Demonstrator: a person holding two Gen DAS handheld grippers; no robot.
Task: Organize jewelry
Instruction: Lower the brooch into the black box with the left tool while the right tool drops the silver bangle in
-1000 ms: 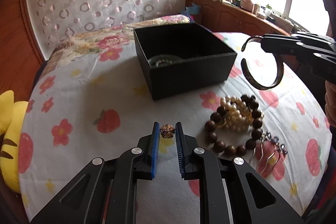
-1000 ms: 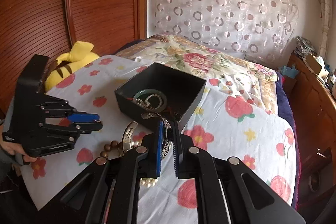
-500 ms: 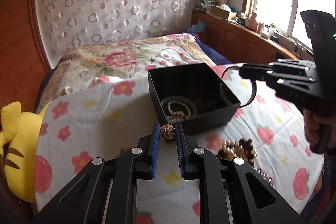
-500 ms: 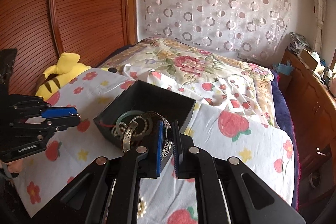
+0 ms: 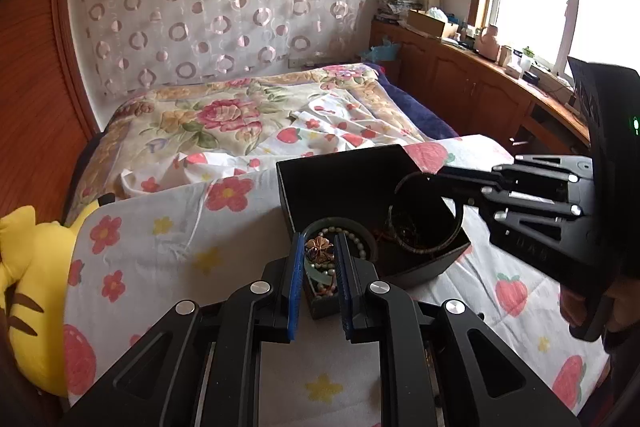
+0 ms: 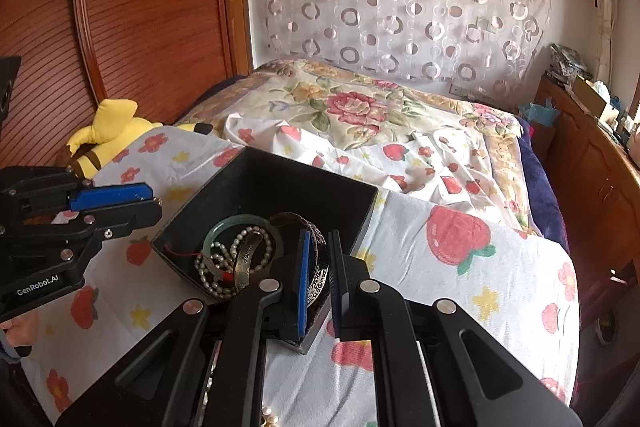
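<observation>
A black open box stands on the strawberry-print cloth. Inside lie a green bangle and a pearl strand. My left gripper is shut on a small copper flower brooch and holds it over the box's near corner. My right gripper is shut on a dark open cuff bracelet that hangs inside the box's right side. The left gripper also shows in the right wrist view.
A yellow plush toy lies at the cloth's left edge. A floral bedspread stretches behind the box. Wooden cabinets run along the right under the window. A few pearl beads show below the right gripper.
Both grippers have moved from the loose beads toward the box. The brooch now hangs over the box's near corner and the cuff has dropped from above the rim into the box.
</observation>
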